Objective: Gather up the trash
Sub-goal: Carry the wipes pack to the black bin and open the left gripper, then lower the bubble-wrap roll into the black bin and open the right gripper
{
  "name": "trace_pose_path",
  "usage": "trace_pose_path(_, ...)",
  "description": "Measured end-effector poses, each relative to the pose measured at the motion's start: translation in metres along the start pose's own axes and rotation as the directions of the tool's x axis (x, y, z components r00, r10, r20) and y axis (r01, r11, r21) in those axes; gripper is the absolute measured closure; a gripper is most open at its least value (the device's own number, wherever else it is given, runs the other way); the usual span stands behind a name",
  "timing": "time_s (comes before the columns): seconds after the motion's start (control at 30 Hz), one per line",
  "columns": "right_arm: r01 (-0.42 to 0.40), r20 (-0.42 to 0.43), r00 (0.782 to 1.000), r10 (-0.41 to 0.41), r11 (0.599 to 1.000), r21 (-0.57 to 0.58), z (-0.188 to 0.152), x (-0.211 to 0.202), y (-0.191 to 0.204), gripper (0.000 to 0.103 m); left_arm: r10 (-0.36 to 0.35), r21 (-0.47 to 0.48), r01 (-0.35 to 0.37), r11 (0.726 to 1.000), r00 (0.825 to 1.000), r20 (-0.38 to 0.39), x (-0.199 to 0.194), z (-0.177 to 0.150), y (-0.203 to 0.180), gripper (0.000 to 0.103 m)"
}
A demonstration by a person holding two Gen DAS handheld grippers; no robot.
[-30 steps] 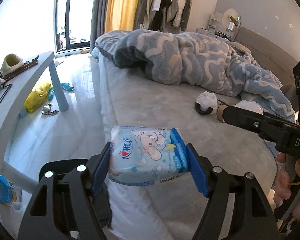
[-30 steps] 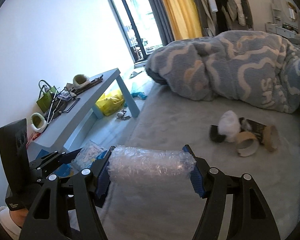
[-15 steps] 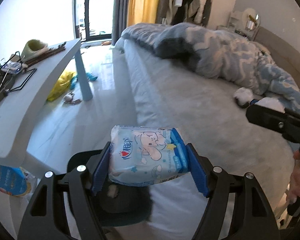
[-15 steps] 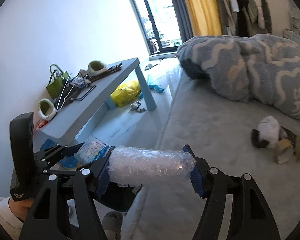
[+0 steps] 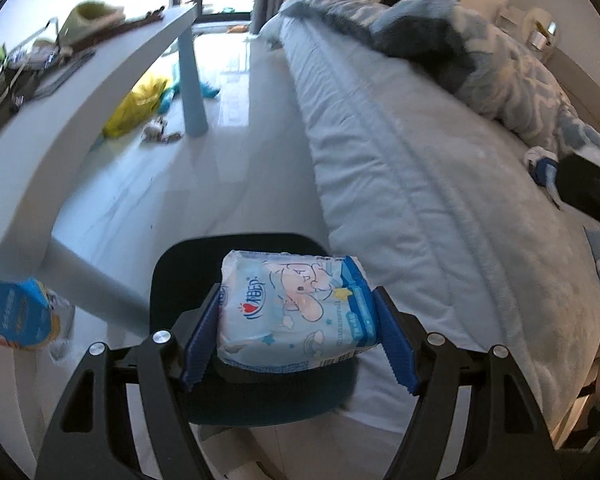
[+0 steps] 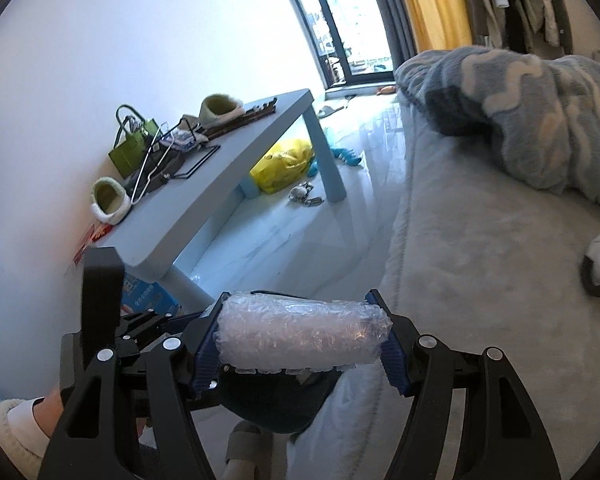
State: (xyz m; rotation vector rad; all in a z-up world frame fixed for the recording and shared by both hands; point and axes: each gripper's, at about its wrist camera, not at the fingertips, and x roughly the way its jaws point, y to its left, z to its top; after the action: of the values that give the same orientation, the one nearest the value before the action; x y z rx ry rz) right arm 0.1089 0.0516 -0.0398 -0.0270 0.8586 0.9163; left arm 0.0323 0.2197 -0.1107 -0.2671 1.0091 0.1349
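Holding trash in both grippers, beside the bed [image 5: 440,184].

Far left, left wrist view: table [image 5: 60,120] with clutter on top, blue box [image 5: 12,312] under its near leg. Yellow bag [image 5: 136,108] on the floor behind the far leg.

Centre: left gripper [image 5: 296,332] clamped on a tissue pack [image 5: 296,308], blue pads pressing both ends. Pack hangs above a dark bin [image 5: 188,272] that stands on the floor just beside the mattress edge.

Right: blanket [image 5: 500,68] bunched on the bed; black body of the other gripper cuts in at the edge.

Right wrist view, left to right: left tool and a hand [image 6: 48,412] in a white sleeve at bottom left; slipper [image 6: 108,200] and green bag [image 6: 134,148] on the table [image 6: 236,160]. Right gripper [image 6: 300,338] clamped on a bubble-wrap roll [image 6: 300,336], held crosswise, pads on both ends. Roll sits over the bin [image 6: 276,404], bin mostly hidden behind it. A foot in a slipper shows below. Blanket [image 6: 540,112] at right.
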Motion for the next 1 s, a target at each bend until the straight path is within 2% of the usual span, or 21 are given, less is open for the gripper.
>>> trace_pose_path(0.1,-0.006,-0.017,1.000,0.006,1.000,-0.001,-0.001,0.011,0.005,0.035,-0.002,-0.032,0.001,0.999,1.000,-0.017,0.006,-0.001,0.014,0.027)
trace_pose_path(0.23,-0.012,-0.029,1.000,0.012,1.000,0.005,0.001,0.023,0.009,0.035,0.006,-0.072,-0.009,0.997,0.999,-0.043,0.014,-0.004,0.031,0.022)
trace_pose_path(0.33,-0.023,-0.036,0.999,0.024,1.000,0.017,0.002,0.033,0.012,0.035,0.019,-0.081,-0.024,0.996,0.998,-0.053,0.016,-0.007,0.040,0.017)
trace_pose_path(0.43,-0.028,-0.044,0.999,0.029,0.999,0.016,0.002,0.041,0.017,0.035,0.022,-0.085,-0.026,0.996,0.999,-0.045,0.012,-0.007,0.046,0.017)
trace_pose_path(0.8,-0.022,-0.084,0.996,0.024,0.999,0.029,0.000,0.074,0.025,0.035,-0.020,-0.111,0.028,0.993,0.998,0.067,-0.036,0.005,0.060,0.017)
trace_pose_path(1.0,0.017,-0.141,0.990,-0.012,0.999,0.034,-0.010,0.101,0.023,0.035,0.009,-0.154,0.010,0.988,0.992,0.126,-0.057,0.008,0.074,0.023)
